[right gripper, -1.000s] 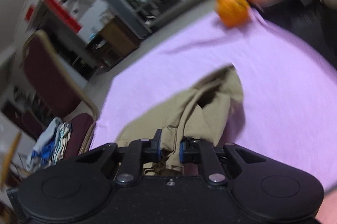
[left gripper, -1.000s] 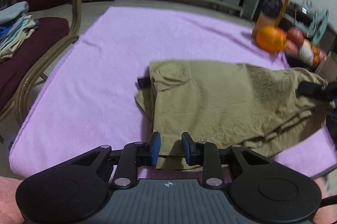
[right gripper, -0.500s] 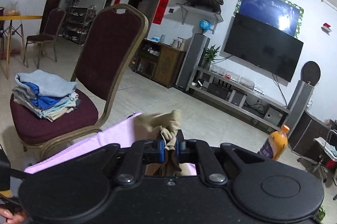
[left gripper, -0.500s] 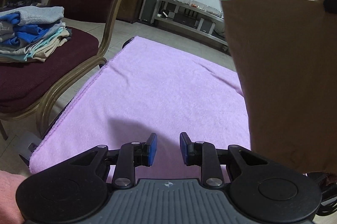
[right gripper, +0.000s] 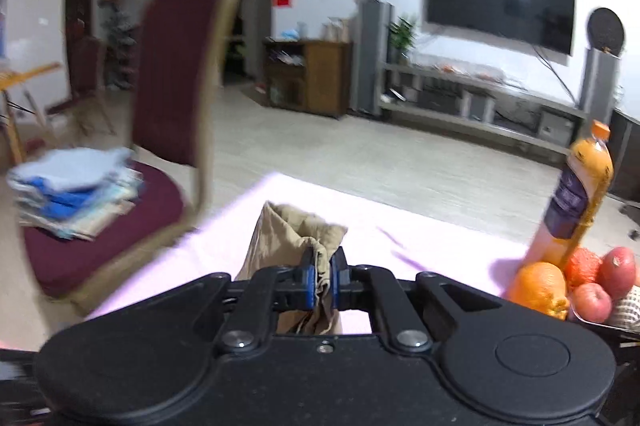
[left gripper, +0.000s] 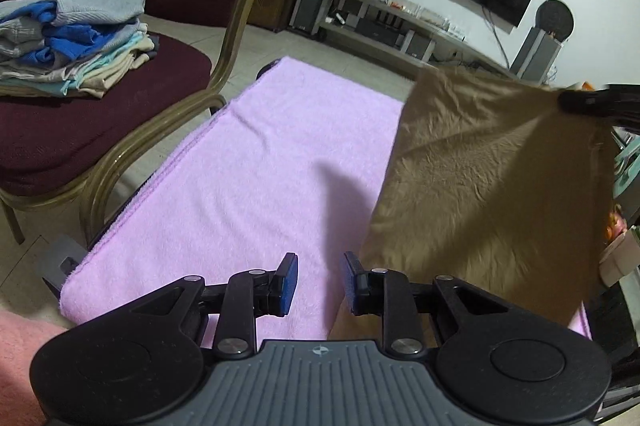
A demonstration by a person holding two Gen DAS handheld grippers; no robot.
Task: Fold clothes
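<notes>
A khaki garment (left gripper: 492,186) hangs in the air over the right half of the pink towel (left gripper: 248,186). Its top corner is pinched by my right gripper (left gripper: 588,102), seen as a black tip at the upper right. In the right wrist view, bunched khaki cloth (right gripper: 288,230) sits between the blue pads with my right gripper (right gripper: 323,266) shut on it. My left gripper (left gripper: 318,266) hovers low over the towel's near end. Its jaws stand a little apart with only towel showing between them. The garment's lower edge hangs just right of its right finger.
A dark red chair (left gripper: 120,130) stands left of the towel and carries a stack of folded clothes (left gripper: 72,38). An orange drink bottle (right gripper: 580,198) and fruit (right gripper: 540,286) stand at the towel's far right. A TV stand and speakers line the far wall.
The garment lay on the towel with its hem at my left fingers. It now hangs from the right gripper, which rose and rolled upright. The left gripper tilted up, empty.
</notes>
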